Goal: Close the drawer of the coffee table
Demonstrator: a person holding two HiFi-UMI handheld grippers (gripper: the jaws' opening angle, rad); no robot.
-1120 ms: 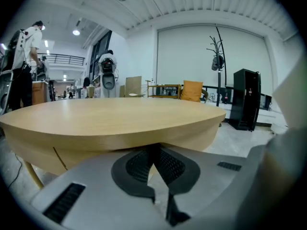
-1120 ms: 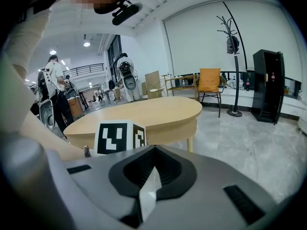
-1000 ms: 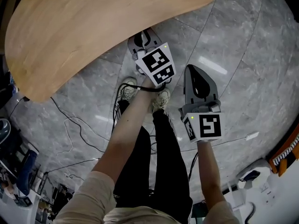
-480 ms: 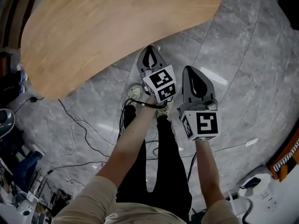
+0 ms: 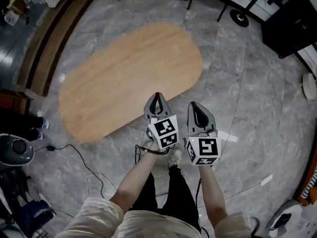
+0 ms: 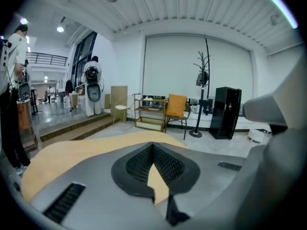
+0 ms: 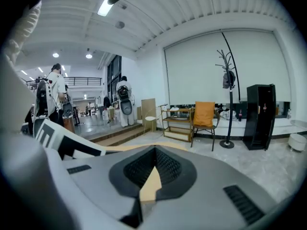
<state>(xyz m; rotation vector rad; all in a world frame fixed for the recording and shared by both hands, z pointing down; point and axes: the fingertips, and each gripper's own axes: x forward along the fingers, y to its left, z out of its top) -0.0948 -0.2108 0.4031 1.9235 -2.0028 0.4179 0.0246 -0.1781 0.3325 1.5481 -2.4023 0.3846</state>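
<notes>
The left tongs (image 5: 157, 97) and the right tongs (image 5: 193, 106) — both pressed shut on nothing — hang side by side by the near edge of the oval coffee table (image 5: 124, 78), which stretches ahead and leftward, long axis near-left to far-right, closest to the left tongs — no drawer shows.
</notes>
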